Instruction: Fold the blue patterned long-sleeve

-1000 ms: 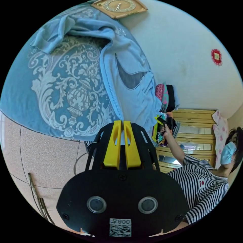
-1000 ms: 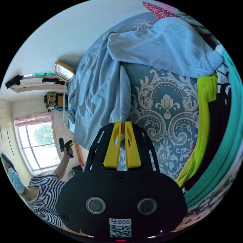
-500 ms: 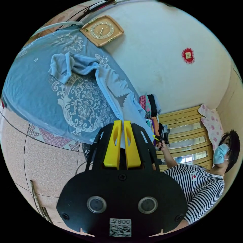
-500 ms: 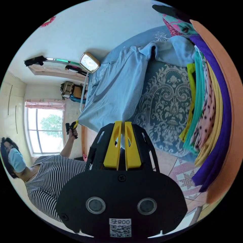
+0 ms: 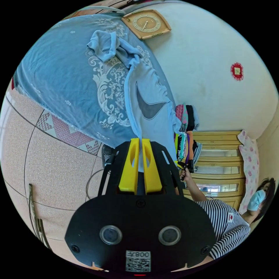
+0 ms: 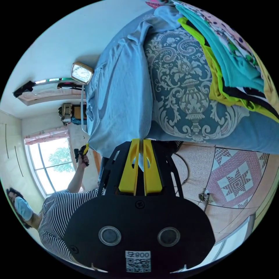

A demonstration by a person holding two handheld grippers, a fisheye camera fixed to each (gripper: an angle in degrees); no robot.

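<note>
The shirt point(image 5: 148, 101) is pinched at its hem by both closed grippers point(image 5: 139, 142) point(image 6: 139, 142); even tension should be kept so it is laid flat on the bed point(image 5: 58, 78).

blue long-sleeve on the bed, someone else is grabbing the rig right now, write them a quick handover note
Left gripper: shut on the hem of the blue long-sleeve.
Right gripper: shut on the hem's other corner.
Shirt: stretched out between the two over the patterned bedspread, far sleeve bunched up. Stack of clothes sits on the bed beside it.
Done: both hem corners gripped, body pulled fairly flat.
Left: no fold made yet; smooth the sleeves, then fold.
</note>
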